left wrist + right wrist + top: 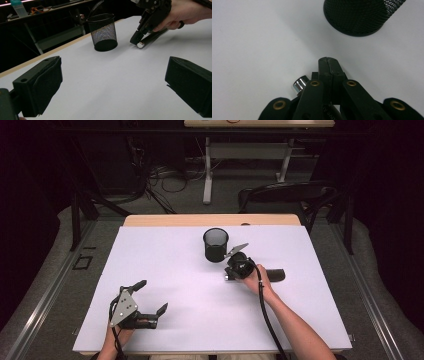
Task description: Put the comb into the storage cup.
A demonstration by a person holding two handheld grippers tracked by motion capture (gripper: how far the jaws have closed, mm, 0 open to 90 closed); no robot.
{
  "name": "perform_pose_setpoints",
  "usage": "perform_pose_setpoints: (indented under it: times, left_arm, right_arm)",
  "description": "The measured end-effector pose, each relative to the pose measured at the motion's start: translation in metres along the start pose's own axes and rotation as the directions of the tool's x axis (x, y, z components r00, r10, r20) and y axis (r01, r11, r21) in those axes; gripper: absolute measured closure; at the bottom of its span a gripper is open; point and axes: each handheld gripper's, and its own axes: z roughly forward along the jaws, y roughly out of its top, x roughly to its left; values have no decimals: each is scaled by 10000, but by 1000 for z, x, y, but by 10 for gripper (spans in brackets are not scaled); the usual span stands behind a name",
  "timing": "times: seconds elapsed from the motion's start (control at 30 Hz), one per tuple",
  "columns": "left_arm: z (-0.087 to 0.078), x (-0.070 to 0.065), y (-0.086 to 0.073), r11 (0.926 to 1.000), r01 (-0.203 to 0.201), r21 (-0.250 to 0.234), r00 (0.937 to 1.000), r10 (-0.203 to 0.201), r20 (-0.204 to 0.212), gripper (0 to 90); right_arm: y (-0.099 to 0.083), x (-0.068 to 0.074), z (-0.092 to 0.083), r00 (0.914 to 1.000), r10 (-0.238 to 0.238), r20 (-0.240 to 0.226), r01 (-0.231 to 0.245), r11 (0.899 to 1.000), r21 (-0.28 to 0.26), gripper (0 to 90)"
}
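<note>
Slippage is the risk: the right tool (137,41), jaws pressed together, rests beside the chrome-tipped black pen (150,40) lying on the table (165,270) near the mesh pen cup (215,244), not gripping it. The left tool (150,297) waits wide open.

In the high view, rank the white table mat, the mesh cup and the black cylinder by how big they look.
1. White table mat, far the largest.
2. Mesh cup.
3. Black cylinder, though the right hand hides part of it, so its rank below the cup is unsure.
</note>
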Motion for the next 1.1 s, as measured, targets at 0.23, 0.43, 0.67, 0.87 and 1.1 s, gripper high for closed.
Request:
perform_pose_setpoints:
  times: [0.23, 0.43, 0.67, 0.87, 1.1]
  left_arm:
    - [0, 0, 0, 10000, -19, 30, 10000, 19, 1, 11]
    - [0, 0, 0, 10000, -16, 29, 10000, 16, 9, 11]
    - [0, 0, 0, 10000, -6, 41, 10000, 6, -17, 11]
    - [0, 0, 0, 10000, -14, 62, 10000, 14, -22, 11]
    - [0, 0, 0, 10000, -6, 61, 10000, 7, -28, 10]
  right_arm:
    - [-3, 6, -5, 9993, -155, -347, 161, 9997, 173, 900]
    - [-8, 11, -8, 9984, -291, -495, 306, 9991, 293, 900]
    - [-12, 14, -12, 9964, -542, -658, 569, 9976, 400, 900]
    - [-16, 17, -16, 9949, -638, -778, 686, 9958, 601, 900]
    - [-24, 19, -24, 9937, -714, -865, 781, 9940, 765, 900]
